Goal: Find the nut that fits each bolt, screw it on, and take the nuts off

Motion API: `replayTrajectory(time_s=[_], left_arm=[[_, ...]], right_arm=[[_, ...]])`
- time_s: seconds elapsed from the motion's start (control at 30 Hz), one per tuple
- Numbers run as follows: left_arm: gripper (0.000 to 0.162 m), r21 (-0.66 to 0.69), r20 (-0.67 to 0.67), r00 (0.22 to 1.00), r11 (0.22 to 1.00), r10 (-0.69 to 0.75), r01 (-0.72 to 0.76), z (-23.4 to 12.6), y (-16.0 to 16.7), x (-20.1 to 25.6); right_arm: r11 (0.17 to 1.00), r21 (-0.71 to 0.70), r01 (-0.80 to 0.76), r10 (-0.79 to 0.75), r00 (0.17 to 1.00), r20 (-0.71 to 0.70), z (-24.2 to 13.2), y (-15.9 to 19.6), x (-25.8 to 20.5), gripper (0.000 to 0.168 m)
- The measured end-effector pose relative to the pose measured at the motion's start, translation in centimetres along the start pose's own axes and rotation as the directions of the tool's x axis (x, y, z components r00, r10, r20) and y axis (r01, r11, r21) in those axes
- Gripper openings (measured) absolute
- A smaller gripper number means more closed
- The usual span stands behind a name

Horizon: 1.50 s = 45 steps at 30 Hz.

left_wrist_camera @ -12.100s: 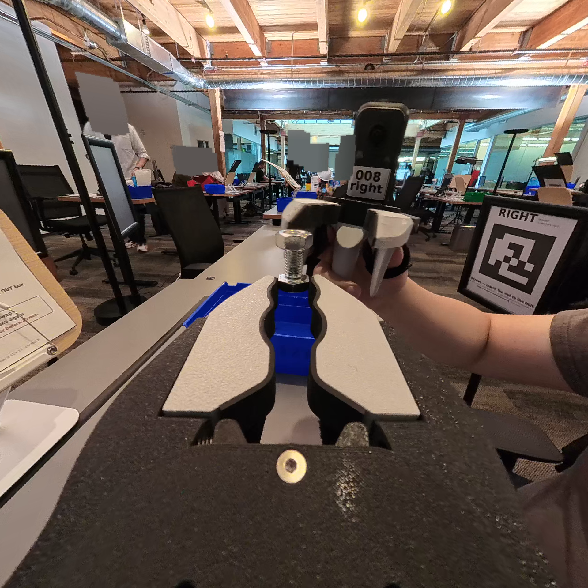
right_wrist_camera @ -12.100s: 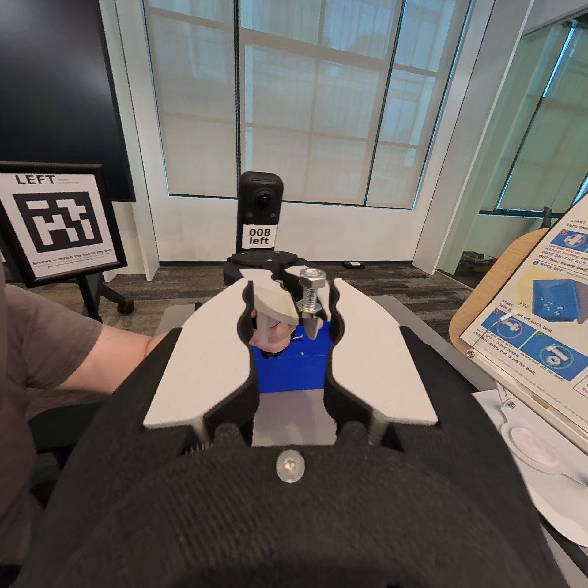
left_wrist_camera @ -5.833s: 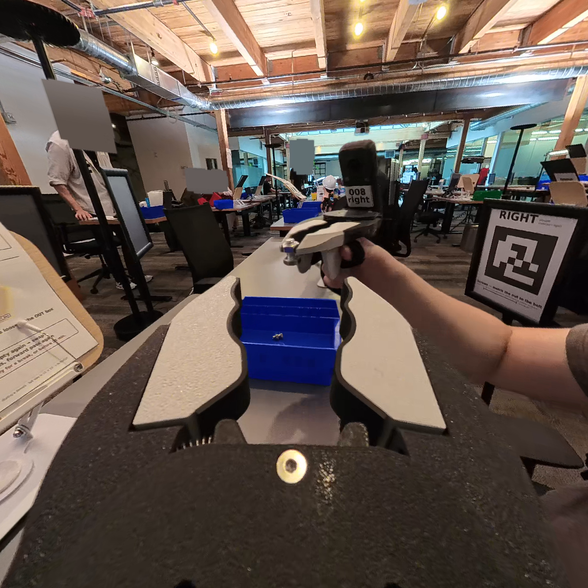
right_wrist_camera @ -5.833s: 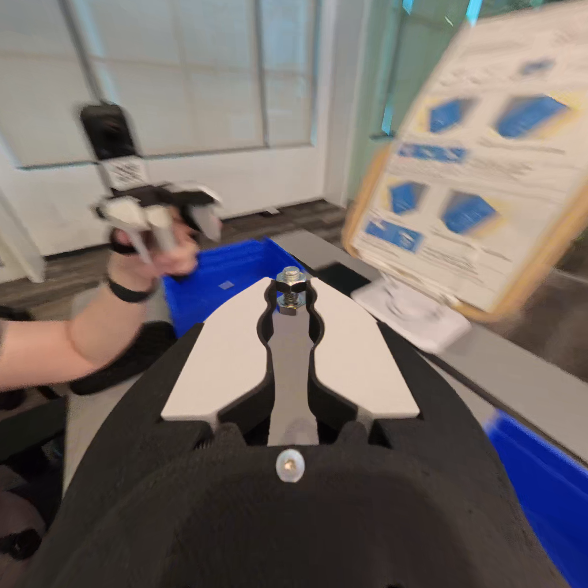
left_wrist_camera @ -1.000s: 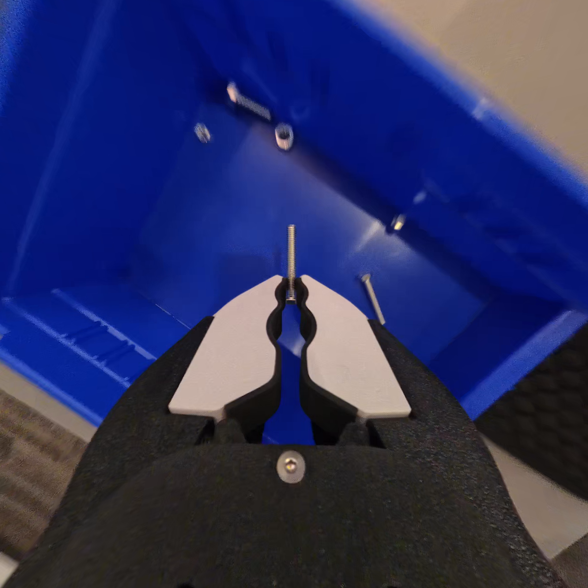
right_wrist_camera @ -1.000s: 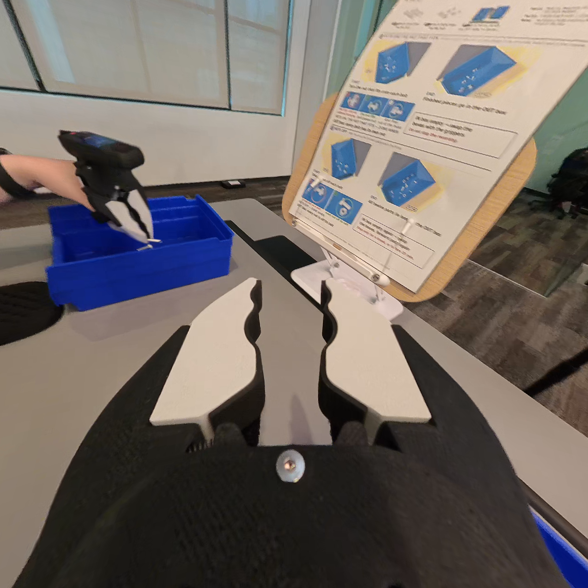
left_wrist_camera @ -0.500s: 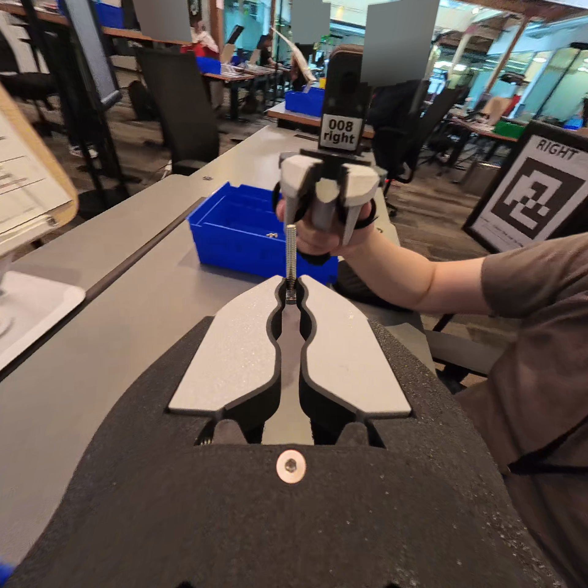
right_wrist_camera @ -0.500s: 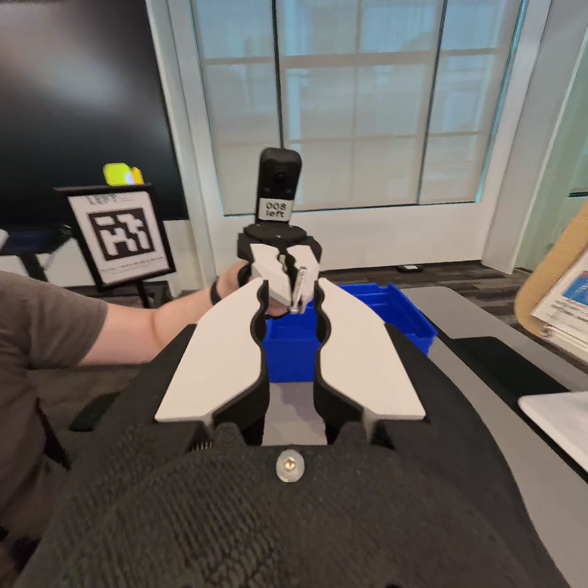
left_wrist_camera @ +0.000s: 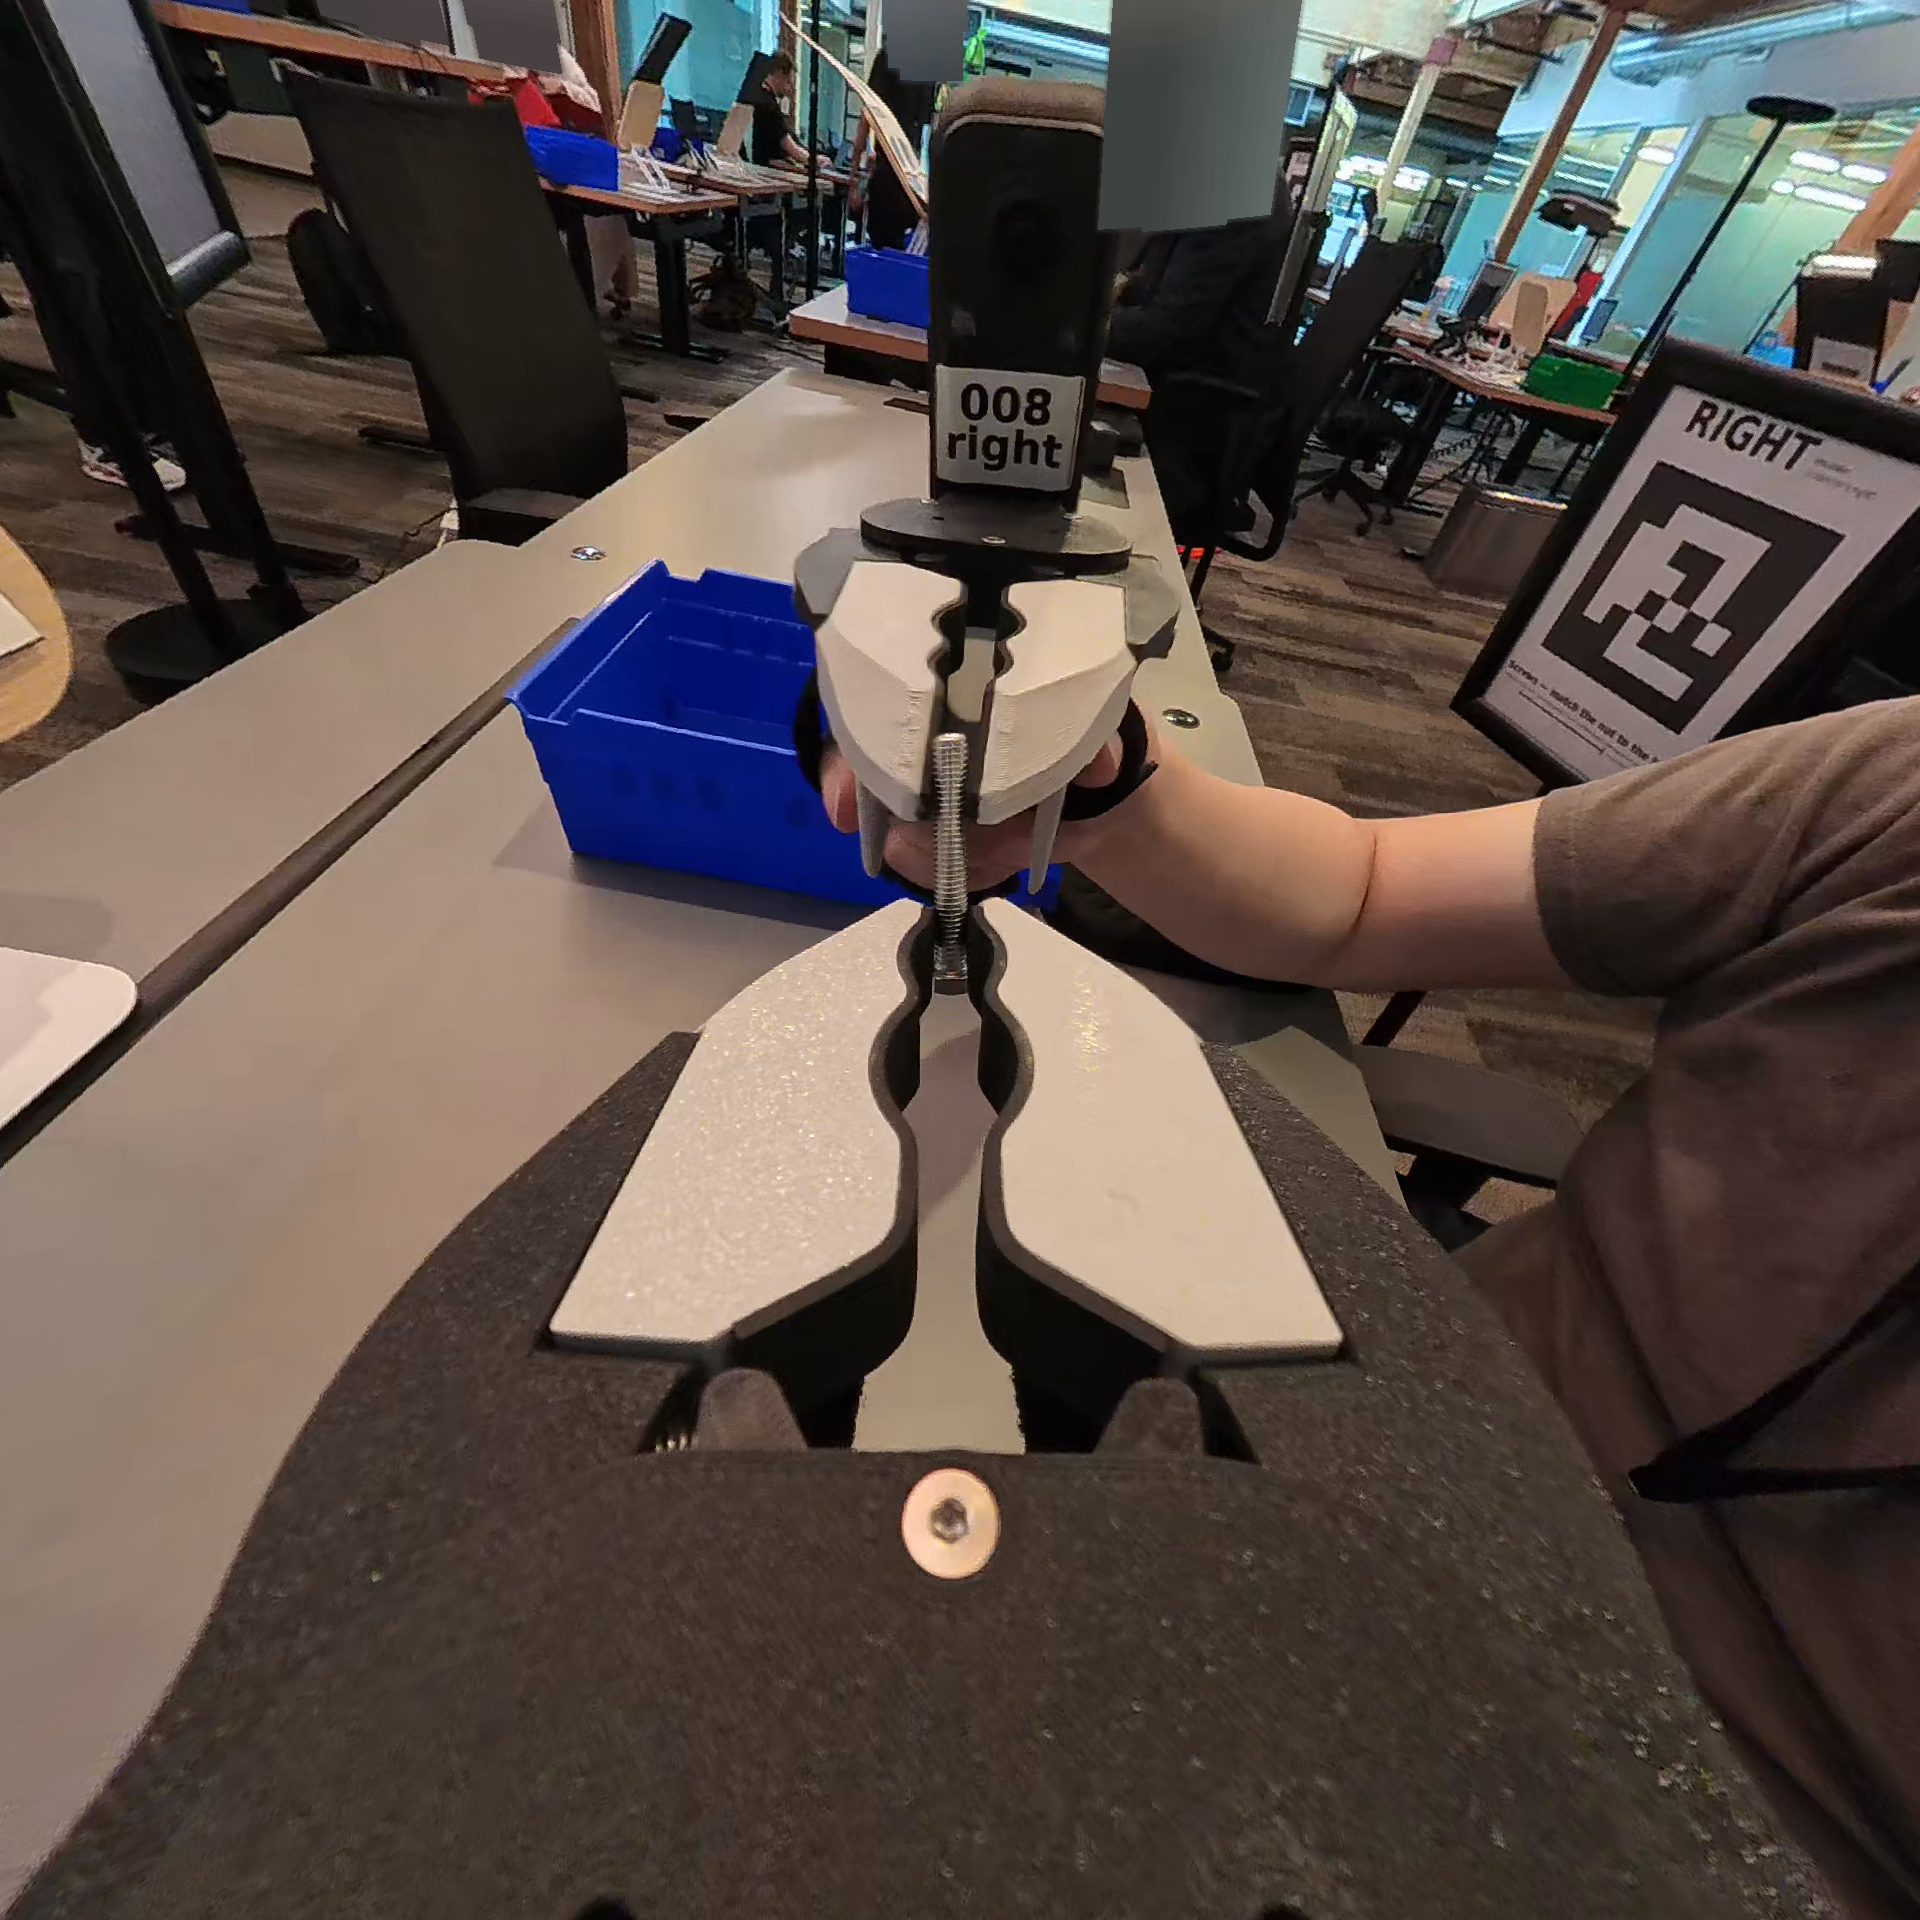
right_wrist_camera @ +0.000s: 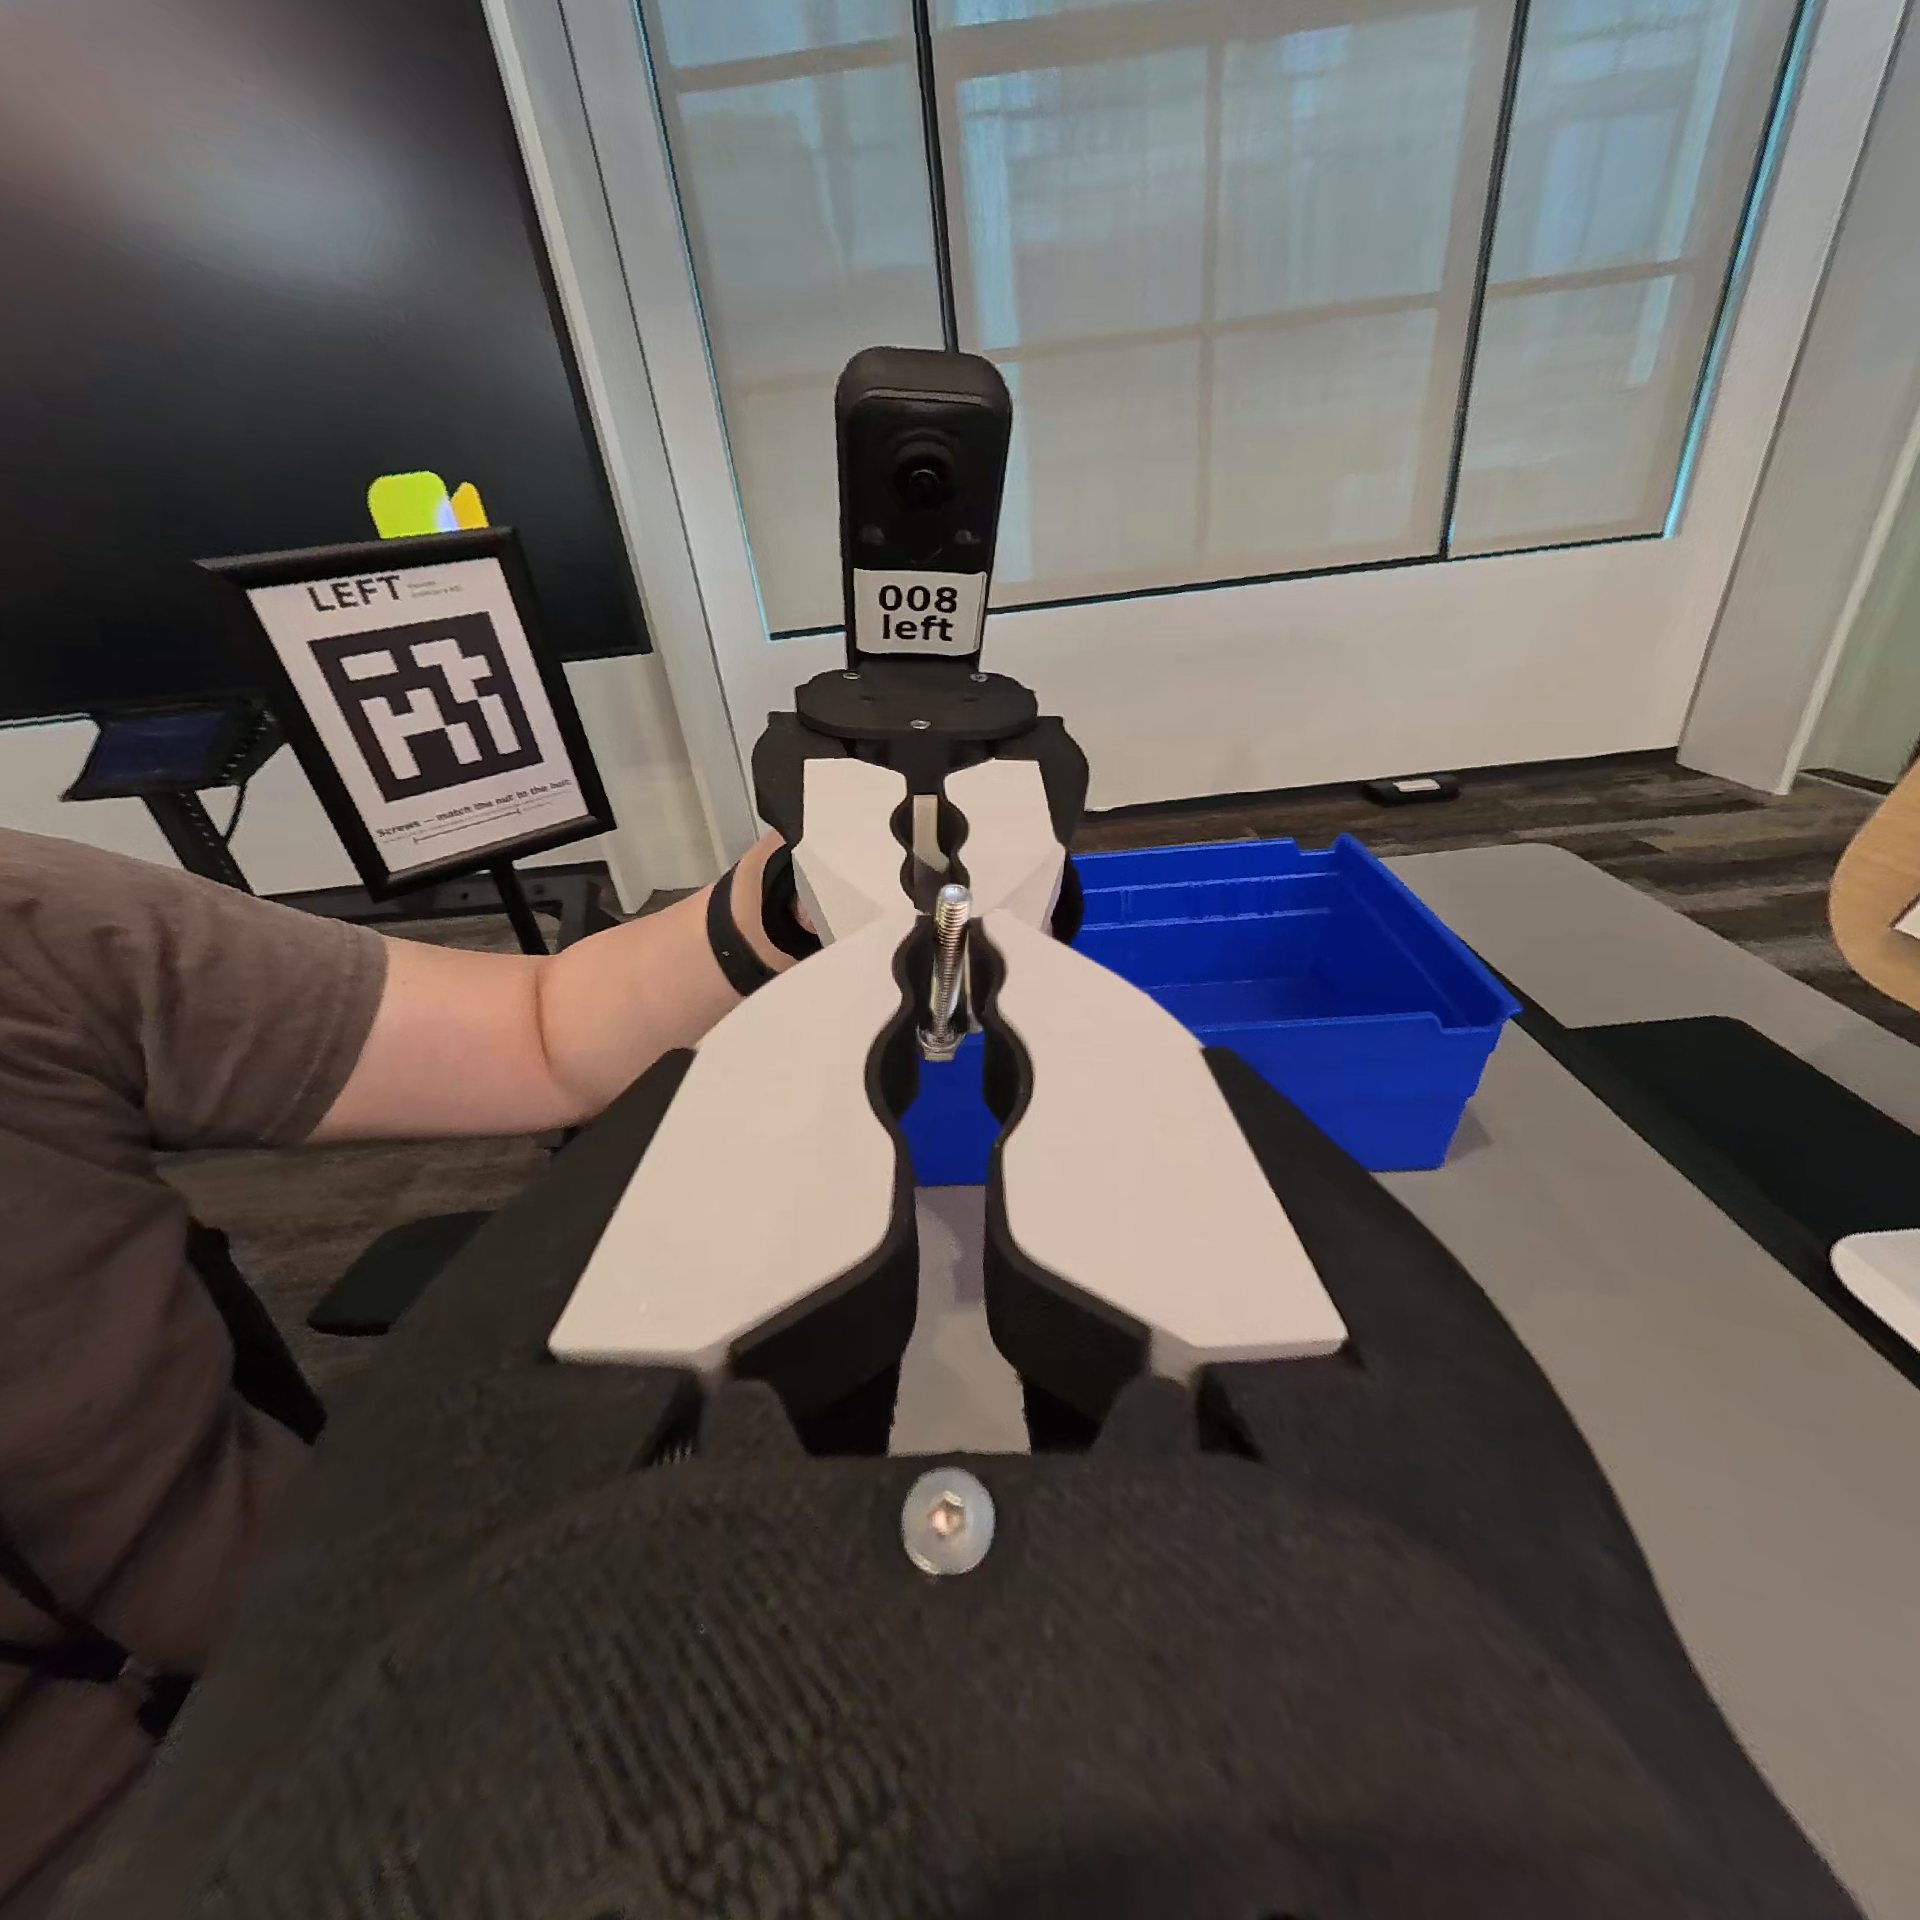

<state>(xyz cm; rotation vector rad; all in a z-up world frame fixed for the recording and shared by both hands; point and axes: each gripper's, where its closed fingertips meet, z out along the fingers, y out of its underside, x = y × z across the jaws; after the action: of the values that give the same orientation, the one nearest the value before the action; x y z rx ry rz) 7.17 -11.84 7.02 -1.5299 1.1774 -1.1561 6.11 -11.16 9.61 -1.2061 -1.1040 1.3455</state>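
Bolt stands upright above my bench, its lower end clamped between the tips of my left tool, threaded shaft pointing up. My right tool faces the left one from the other side with its fingers drawn in close around the upper shaft, though I cannot tell whether they actually grip it. Just behind both tools sits a blue bin on the bench.
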Motion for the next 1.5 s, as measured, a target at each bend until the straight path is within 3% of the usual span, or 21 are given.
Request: replayTrajectory(time_s=[0.23, 0.27, 0.3, 0.33, 0.47, 0.57, 0.67, 0.83, 0.97, 1.07, 1.5], left_arm=[[0.006, -0.041, 0.028, 1.0, 0.999, 0.006, -0.005, 0.0, 1.0, -0.6], [0.023, -0.051, 0.057, 0.998, 0.999, 0.0, 0.003, -0.2, 1.2, -1.0], [0.054, -0.074, 0.106, 0.994, 0.997, -0.004, 0.012, -0.7, 1.4, -1.6], [0.067, -0.105, 0.165, 0.986, 0.995, 0.014, 0.003, -1.6, 1.7, -2.3], [0.043, -0.148, 0.42, 0.903, 0.989, 0.087, -0.026, -8.8, 2.0, -4.0], [0.035, -0.247, 0.589, 0.808, 0.956, 0.021, 0.155, -15.3, 4.9, -5.0], [0.024, -0.421, 0.691, 0.721, 0.837, 0.047, 0.349, -20.6, 10.1, -5.8], [0.014, -0.635, 0.633, 0.757, 0.668, 0.16, 0.389, -23.7, 15.6, -6.3], [0.016, -0.84, 0.495, 0.795, 0.428, 0.351, 0.334, -26.1, 19.2, -7.3], [0.02, -0.891, 0.425, 0.842, 0.315, 0.332, 0.326, -26.2, 21.7, -7.3], [0.023, -0.903, 0.408, 0.883, 0.244, 0.233, 0.353, -25.7, 25.6, -9.1]], right_arm=[[0.999, -0.034, -0.022, 0.023, 1.0, 0.019, 0.2, 1.0, 0.3, 0.006], [0.999, -0.036, -0.019, 0.019, 1.0, 0.011, 0.2, 1.2, 0.4, 0.006], [0.999, -0.04, -0.015, 0.015, 1.0, -0.005, 0.1, 1.4, 0.8, 0.006], [0.999, -0.051, -0.016, 0.015, 1.0, -0.021, 0.1, 1.9, 1.2, 0.006], [0.977, -0.202, -0.073, 0.036, 0.982, -0.184, 0.3, 7.8, 5.6, 0.006], [0.933, -0.348, -0.092, -0.007, 0.963, -0.271, 0.2, 13.2, 8.5, 0.006], [0.902, -0.419, -0.106, -0.017, 0.96, -0.28, 0.1, 16.0, 9.8, 0.006], [0.898, -0.426, -0.113, -0.001, 0.966, -0.258, -0.5, 17.3, 10.5, 0.006], [0.888, -0.444, -0.12, -0.006, 0.963, -0.27, -1.2, 18.2, 11.0, 0.007], [0.89, -0.441, -0.114, -0.009, 0.964, -0.266, -1.3, 18.3, 11.1, 0.006], [0.889, -0.447, -0.1, -0.016, 0.968, -0.249, -1.3, 18.2, 10.8, 0.006]])
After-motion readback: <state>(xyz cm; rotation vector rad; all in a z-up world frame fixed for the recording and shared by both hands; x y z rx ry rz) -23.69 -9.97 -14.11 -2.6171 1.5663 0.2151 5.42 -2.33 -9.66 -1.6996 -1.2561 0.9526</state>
